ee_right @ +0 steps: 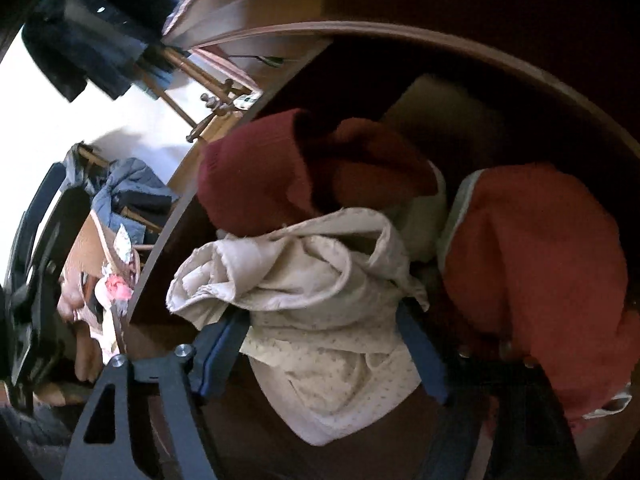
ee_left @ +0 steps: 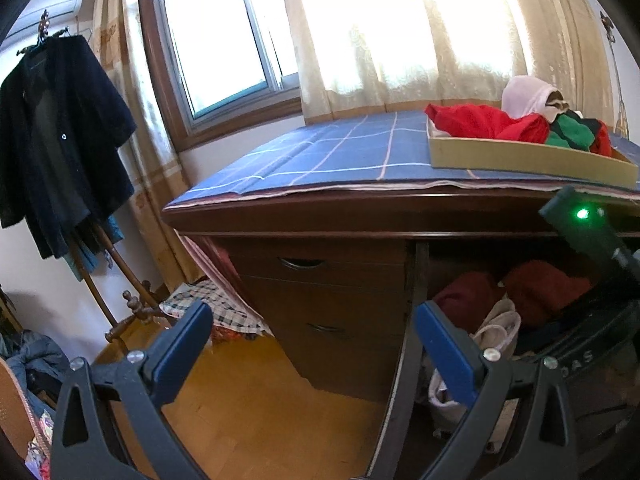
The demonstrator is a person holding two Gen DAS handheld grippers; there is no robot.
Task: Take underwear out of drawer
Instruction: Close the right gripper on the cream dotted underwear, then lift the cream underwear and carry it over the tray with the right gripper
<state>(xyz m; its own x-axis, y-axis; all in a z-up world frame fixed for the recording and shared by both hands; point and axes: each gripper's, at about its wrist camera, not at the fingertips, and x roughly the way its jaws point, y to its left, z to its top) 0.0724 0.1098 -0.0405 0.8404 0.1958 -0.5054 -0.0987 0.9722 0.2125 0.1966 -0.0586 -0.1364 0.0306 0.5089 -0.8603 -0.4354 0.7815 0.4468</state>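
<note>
The right gripper is down in the open drawer, its fingers spread wide on either side of the cream garment, which lies at the front of the drawer between a maroon piece and a red piece (whether the pads already press on the cloth I cannot tell). This looks like the reach-and-grasp step: the next move calls for closing firmly on a good fold of the cream cloth, then lifting clear of the drawer toward the tray on the desk. The left gripper hovers outside, jaws wide and empty.
</note>
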